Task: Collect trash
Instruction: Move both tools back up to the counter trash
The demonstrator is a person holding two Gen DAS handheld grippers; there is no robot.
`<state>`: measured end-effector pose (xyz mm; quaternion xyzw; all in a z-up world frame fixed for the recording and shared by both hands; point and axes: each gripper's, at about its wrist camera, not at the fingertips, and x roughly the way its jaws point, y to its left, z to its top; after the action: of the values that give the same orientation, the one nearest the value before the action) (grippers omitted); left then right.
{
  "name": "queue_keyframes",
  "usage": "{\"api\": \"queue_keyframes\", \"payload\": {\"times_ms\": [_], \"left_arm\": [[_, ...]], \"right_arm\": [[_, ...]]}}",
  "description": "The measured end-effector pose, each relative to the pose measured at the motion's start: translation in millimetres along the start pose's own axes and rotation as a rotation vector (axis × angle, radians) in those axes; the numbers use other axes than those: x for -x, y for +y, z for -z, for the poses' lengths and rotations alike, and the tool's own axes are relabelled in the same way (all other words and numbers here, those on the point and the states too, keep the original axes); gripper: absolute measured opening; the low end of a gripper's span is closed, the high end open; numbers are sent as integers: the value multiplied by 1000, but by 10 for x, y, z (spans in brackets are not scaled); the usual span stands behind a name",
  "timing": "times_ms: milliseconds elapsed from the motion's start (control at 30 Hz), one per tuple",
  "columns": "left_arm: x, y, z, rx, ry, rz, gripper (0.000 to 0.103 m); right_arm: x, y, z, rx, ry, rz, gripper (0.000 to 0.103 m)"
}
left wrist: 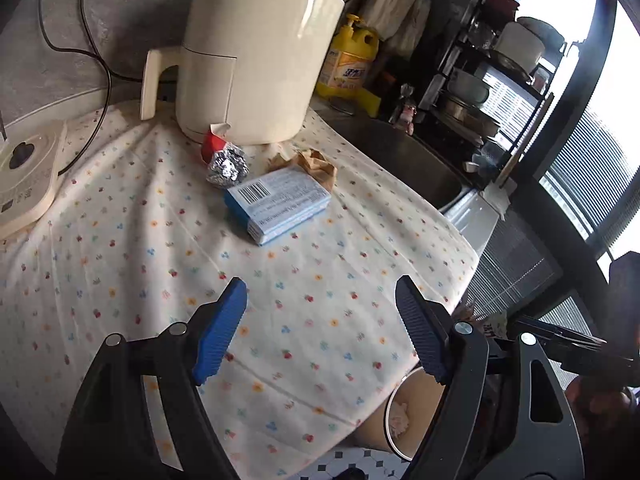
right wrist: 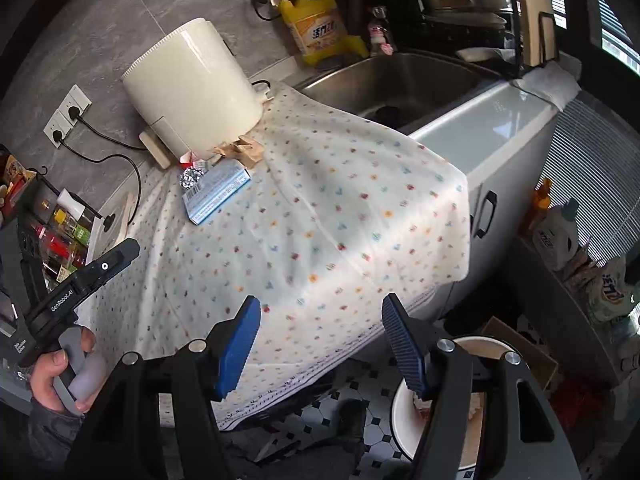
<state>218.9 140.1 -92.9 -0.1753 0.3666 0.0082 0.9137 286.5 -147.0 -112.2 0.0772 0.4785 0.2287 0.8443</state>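
Observation:
Trash lies on the flowered cloth (left wrist: 140,260) by the cream appliance (left wrist: 256,52): a blue-and-white barcode packet (left wrist: 278,204), a foil ball (left wrist: 227,168), a red wrapper (left wrist: 213,144) and crumpled brown paper (left wrist: 316,162). My left gripper (left wrist: 320,320) is open and empty, above the cloth short of the packet. My right gripper (right wrist: 320,340) is open and empty, over the cloth's front edge. The packet (right wrist: 216,192), foil (right wrist: 192,176) and brown paper (right wrist: 240,150) show far off in the right wrist view. A round white-rimmed bin (right wrist: 400,412) with trash inside stands on the floor below; it also shows in the left wrist view (left wrist: 394,412).
A steel sink (right wrist: 400,80) lies right of the cloth, with a yellow detergent bottle (right wrist: 316,24) behind it. A dish rack (left wrist: 480,92) stands beyond the sink. A white scale-like device (left wrist: 24,176) sits at the left. Cords run to wall sockets (right wrist: 66,120). Bottles (right wrist: 556,232) stand at the right on the floor.

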Motion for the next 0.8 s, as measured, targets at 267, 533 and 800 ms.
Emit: {"api": "queue_keyframes", "payload": {"times_ms": [267, 533, 800], "left_arm": [[-139, 411, -366, -16, -15, 13, 76], [-379, 699, -704, -26, -7, 26, 76], [-706, 907, -884, -23, 32, 41, 76]], "right_arm": [[-378, 481, -318, 3, -37, -11, 68], [-718, 810, -638, 10, -57, 2, 79], [-1057, 978, -907, 11, -41, 28, 86]]}}
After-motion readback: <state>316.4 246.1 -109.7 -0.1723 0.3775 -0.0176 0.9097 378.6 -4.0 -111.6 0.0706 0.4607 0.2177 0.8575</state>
